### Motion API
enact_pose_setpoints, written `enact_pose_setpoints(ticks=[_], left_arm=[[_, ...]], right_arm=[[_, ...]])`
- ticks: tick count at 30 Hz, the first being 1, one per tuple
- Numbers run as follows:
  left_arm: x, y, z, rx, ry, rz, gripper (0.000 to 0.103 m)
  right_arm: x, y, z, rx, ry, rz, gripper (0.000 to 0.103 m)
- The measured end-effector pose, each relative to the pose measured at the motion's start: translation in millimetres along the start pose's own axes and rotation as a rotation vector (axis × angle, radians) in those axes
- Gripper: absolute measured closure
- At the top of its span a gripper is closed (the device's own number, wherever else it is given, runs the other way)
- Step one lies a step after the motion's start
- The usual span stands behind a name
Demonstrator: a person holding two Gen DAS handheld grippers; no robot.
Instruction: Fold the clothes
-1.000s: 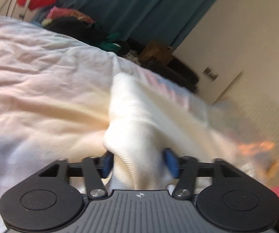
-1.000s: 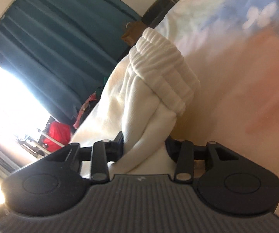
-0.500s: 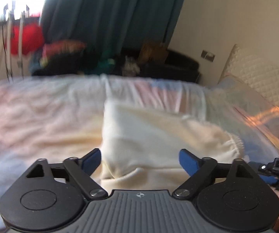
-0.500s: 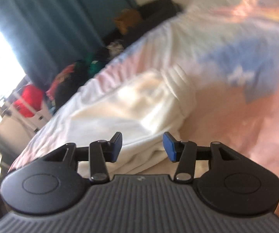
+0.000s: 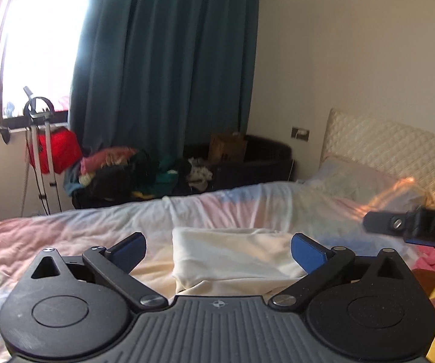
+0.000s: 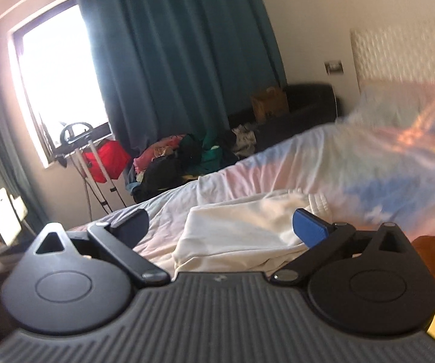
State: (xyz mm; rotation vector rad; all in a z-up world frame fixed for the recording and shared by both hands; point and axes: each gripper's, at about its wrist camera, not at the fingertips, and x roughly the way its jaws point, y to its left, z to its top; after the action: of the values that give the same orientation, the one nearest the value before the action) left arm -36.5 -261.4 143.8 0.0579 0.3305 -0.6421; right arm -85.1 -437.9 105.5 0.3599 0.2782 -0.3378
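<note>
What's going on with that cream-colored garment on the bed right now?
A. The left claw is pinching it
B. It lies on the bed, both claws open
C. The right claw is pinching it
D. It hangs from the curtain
B: the cream garment lies folded on the bedspread, while the left claw and right claw are spread wide, gripping nothing.

We are in a home bedroom: a bed (image 5: 66,236) with quilted headboard (image 5: 384,142), teal curtain (image 5: 163,69), window (image 5: 42,45) and a clothes heap (image 5: 120,169)

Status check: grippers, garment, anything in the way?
Left gripper open, empty. Right gripper open, empty. Cream garment lying folded on the bed, free of both. Nothing blocking it.
</note>
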Motion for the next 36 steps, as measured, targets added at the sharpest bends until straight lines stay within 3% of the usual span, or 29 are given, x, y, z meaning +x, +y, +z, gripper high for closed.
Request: enact_pose_setpoints(ticks=[6,15,22,36], left_arm=[[-76,-3,-1,0.052,-0.074,0.020,0.000],[-138,5,-10,0.055,-0.131,0.027,0.000],[-142,12,-32,0.052,-0.104,0.047,0.000],[-103,29,-74,0.036,-0.060,0.060,0.000]], right_arm=[[-50,34,-15,-0.077,-0.051,0.026,0.000],[-84,59,-36,-0.099,-0.108,0.022,0.000],[-79,70,-59,-0.123,-0.099,-0.017,0.000],[-56,82,-92,-0.182,-0.088,-0.128,0.000]])
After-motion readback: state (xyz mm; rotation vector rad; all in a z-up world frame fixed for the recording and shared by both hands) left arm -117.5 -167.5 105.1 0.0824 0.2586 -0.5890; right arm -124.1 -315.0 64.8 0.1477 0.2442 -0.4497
